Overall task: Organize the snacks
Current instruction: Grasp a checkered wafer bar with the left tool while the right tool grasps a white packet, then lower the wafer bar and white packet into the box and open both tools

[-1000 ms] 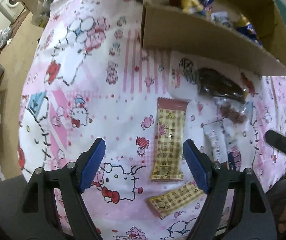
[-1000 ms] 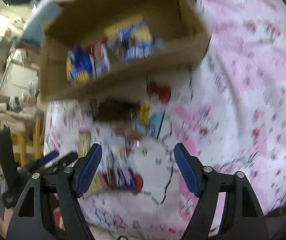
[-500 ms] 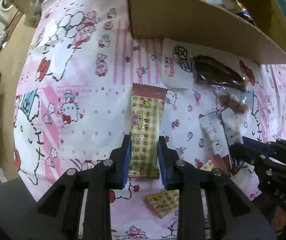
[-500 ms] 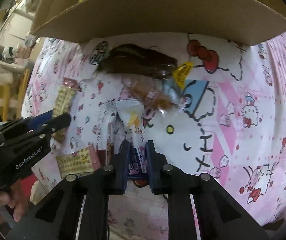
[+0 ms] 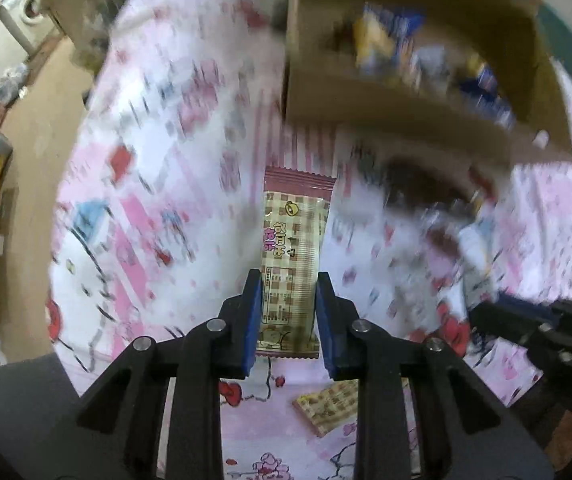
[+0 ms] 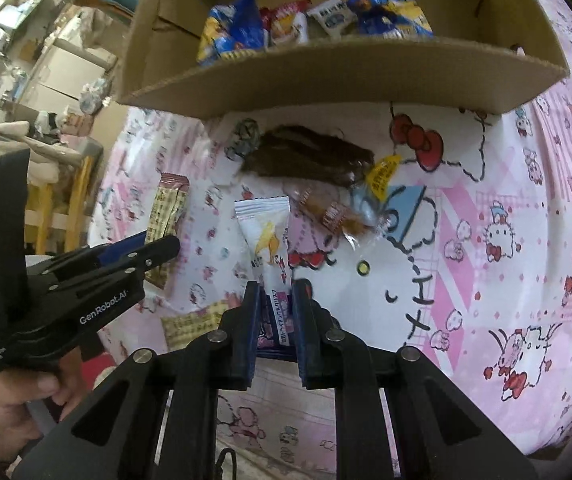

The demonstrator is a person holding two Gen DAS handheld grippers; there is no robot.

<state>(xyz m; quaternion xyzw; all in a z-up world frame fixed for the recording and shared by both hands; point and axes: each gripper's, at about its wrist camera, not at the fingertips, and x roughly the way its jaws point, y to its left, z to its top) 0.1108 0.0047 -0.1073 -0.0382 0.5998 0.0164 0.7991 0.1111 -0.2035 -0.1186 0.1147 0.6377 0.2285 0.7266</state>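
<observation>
My left gripper (image 5: pixel 288 280) is shut on a tan checked snack bar (image 5: pixel 292 240) with maroon ends and holds it lifted above the cloth; the bar also shows in the right wrist view (image 6: pixel 167 216). My right gripper (image 6: pixel 274 292) is shut on a white and purple snack packet (image 6: pixel 267 240), also raised. The cardboard box (image 6: pixel 346 72) stands at the far side and holds several blue, yellow and white snack bags (image 6: pixel 310 20). The left wrist view is motion-blurred.
On the pink Hello Kitty cloth (image 6: pixel 506 200) lie a dark brown snack pack (image 6: pixel 310 156), a clear-wrapped brown snack (image 6: pixel 334 216) and a second tan checked bar (image 5: pixel 328 404). The left gripper's body (image 6: pixel 85 292) is at the right wrist view's left.
Both grippers were open one second ago and have closed on their snacks. Both snacks are now lifted off the cloth, and the left gripper is moving fast toward the box.
</observation>
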